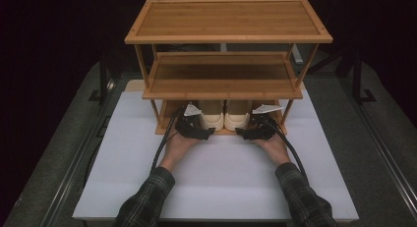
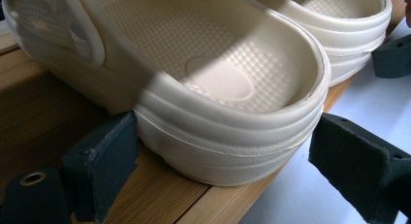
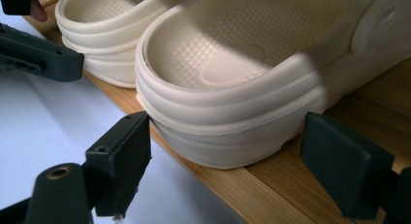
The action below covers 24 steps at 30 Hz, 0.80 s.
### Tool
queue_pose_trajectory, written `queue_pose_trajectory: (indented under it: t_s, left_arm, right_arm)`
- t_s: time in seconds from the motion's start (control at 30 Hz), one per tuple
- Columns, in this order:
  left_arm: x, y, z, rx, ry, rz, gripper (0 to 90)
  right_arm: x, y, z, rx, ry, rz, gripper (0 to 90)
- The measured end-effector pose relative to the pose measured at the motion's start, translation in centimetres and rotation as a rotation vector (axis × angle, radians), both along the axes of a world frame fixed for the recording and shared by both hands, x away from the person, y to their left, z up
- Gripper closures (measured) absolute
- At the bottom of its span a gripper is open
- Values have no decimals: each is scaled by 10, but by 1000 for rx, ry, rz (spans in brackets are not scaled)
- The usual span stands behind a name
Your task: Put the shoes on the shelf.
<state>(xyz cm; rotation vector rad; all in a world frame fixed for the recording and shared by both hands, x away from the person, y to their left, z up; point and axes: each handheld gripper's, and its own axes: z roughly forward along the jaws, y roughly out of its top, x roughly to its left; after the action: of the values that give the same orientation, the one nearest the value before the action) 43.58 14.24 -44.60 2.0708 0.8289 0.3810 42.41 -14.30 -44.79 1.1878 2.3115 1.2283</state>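
Pair of cream foam clogs sits side by side on the bottom shelf of the three-tier bamboo rack [image 1: 228, 20], heels at the near edge, toes pointing far into the rack. Long axes run near-to-far.

Left clog [image 1: 212, 114] lies straight ahead of the left gripper [image 1: 195, 130]; right clog [image 1: 237, 114] straight ahead of the right gripper [image 1: 253, 132]. Each hand is nearest its own shoe.

Left gripper view: jaws apart, straddling the heel of the left clog [image 2: 228, 117]; one pad looks to be touching the heel wall, the other stands clear. No clamp.

Right gripper view: jaws apart around the right clog [image 3: 228, 122] heel, same story, one pad at the wall, the other off it.

Rack stands on a white board [image 1: 221, 183]. My read: closing on the heels comes next, then pulling near.
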Motion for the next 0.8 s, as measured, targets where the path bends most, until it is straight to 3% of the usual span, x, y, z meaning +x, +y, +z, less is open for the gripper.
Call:
queue_pose_trajectory:
  t_s: [0.3,0.4,0.57,0.8]
  left_arm:
    - [-9,5,10,-15,16,-3,113]
    - [-12,8,15,0,15,-16,112]
    - [-26,20,23,4,-4,-27,112]
    - [-44,38,31,-2,-17,-27,112]
  right_arm:
    - [-6,-7,5,18,6,-18,140]
    - [-8,-11,8,18,-4,-21,135]
    - [-22,-21,20,11,-35,-24,110]
    - [-38,-36,26,1,-35,-20,97]
